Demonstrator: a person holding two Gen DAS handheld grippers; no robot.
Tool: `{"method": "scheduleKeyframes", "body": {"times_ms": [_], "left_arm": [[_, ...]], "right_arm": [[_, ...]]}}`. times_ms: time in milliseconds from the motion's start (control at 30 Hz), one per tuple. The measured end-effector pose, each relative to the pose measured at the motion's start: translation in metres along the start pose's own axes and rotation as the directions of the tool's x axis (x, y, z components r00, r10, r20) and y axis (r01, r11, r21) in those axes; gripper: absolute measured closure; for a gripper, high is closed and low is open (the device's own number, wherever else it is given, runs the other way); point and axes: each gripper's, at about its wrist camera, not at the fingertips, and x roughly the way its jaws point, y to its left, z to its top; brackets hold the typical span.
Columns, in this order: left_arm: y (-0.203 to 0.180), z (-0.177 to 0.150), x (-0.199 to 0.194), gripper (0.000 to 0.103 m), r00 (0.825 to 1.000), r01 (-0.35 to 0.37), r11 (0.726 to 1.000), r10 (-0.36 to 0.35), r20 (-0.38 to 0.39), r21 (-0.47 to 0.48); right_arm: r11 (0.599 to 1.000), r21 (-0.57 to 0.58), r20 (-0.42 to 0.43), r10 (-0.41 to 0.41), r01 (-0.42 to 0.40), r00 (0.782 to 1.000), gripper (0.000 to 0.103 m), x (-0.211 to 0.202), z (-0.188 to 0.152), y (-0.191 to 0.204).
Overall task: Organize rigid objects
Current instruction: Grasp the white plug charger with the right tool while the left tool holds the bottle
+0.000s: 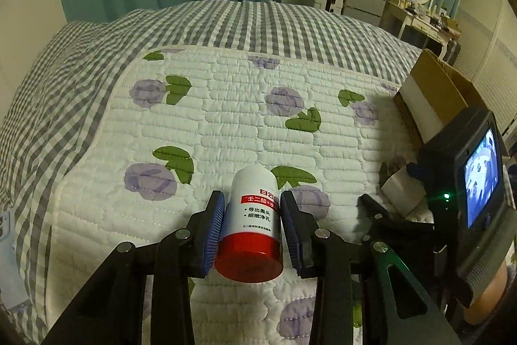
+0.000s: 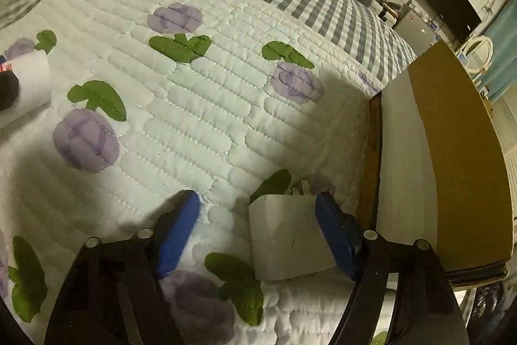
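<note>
In the left wrist view, my left gripper (image 1: 252, 199) is shut on a white bottle with a red cap (image 1: 251, 225); the blue pads press both its sides, the cap toward the camera, just above the floral quilt (image 1: 226, 118). My right gripper (image 2: 261, 209) is open over the quilt (image 2: 194, 102). A small white box (image 2: 287, 238) lies between its fingers, against the right pad (image 2: 336, 231), with a gap to the left pad. The right gripper and the box (image 1: 404, 189) also show at the right of the left wrist view. The bottle (image 2: 30, 80) shows at the far left of the right wrist view.
A cardboard box (image 2: 458, 157) with a white inner flap stands on the bed just right of my right gripper; it also shows in the left wrist view (image 1: 433, 92). A grey checked blanket (image 1: 226, 21) covers the far bed. Beyond are green curtains, a TV, and a desk.
</note>
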Motion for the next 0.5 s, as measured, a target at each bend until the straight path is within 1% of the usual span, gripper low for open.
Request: {"method": "scheduleKeyframes", "body": {"times_ms": [33, 67, 100, 167, 233, 267, 300, 333, 367, 467, 500], "left_arm": [[0.0, 0.0, -0.001, 0.067, 1.0, 0.007, 1.0, -0.007, 0.004, -0.002], [0.0, 0.0, -0.003, 0.067, 1.0, 0.012, 1.0, -0.012, 0.008, -0.003], [0.0, 0.0, -0.004, 0.067, 1.0, 0.018, 1.0, -0.018, 0.011, -0.005], [-0.001, 0.0, -0.006, 0.067, 0.999, 0.032, 0.999, -0.031, 0.017, -0.006], [-0.003, 0.001, -0.007, 0.067, 0.999, 0.037, 0.999, -0.037, 0.018, -0.004], [-0.004, 0.001, -0.007, 0.067, 0.999, 0.042, 0.999, -0.042, 0.018, -0.002], [-0.004, 0.0, -0.007, 0.067, 0.999, 0.045, 0.999, -0.045, 0.018, 0.0], [-0.004, 0.0, -0.007, 0.067, 0.999, 0.047, 0.999, -0.047, 0.018, 0.0], [-0.005, 0.0, -0.007, 0.067, 0.999, 0.047, 0.999, -0.047, 0.017, -0.001], [-0.004, 0.0, -0.005, 0.067, 0.999, 0.041, 0.999, -0.041, 0.008, -0.003], [-0.004, 0.0, -0.004, 0.067, 0.999, 0.041, 0.999, -0.041, 0.007, -0.004]], "right_arm": [[0.999, 0.008, 0.002, -0.032, 0.032, 0.999, 0.047, -0.002, -0.003, -0.004], [0.998, 0.012, 0.006, -0.056, 0.056, 0.998, 0.06, -0.003, -0.005, -0.007], [0.999, 0.027, 0.031, -0.036, 0.035, 0.999, 0.063, -0.007, -0.009, -0.013], [0.999, 0.044, 0.048, -0.014, 0.012, 0.999, 0.065, -0.012, -0.014, -0.018], [0.998, 0.059, 0.071, 0.003, -0.007, 0.997, 0.077, -0.019, -0.015, -0.021], [0.996, 0.072, 0.084, 0.038, -0.044, 0.996, 0.088, -0.024, -0.015, -0.022], [0.993, 0.083, 0.089, 0.074, -0.081, 0.993, 0.102, -0.027, -0.015, -0.023], [0.99, 0.087, 0.086, 0.103, -0.111, 0.991, 0.101, -0.029, -0.015, -0.022], [0.991, 0.069, 0.074, 0.108, -0.113, 0.991, 0.101, -0.029, -0.014, -0.018], [0.997, 0.006, 0.064, 0.07, -0.071, 0.995, 0.101, -0.025, -0.01, -0.009], [0.998, -0.007, 0.052, 0.057, -0.056, 0.997, 0.095, -0.024, -0.008, -0.008]]}}
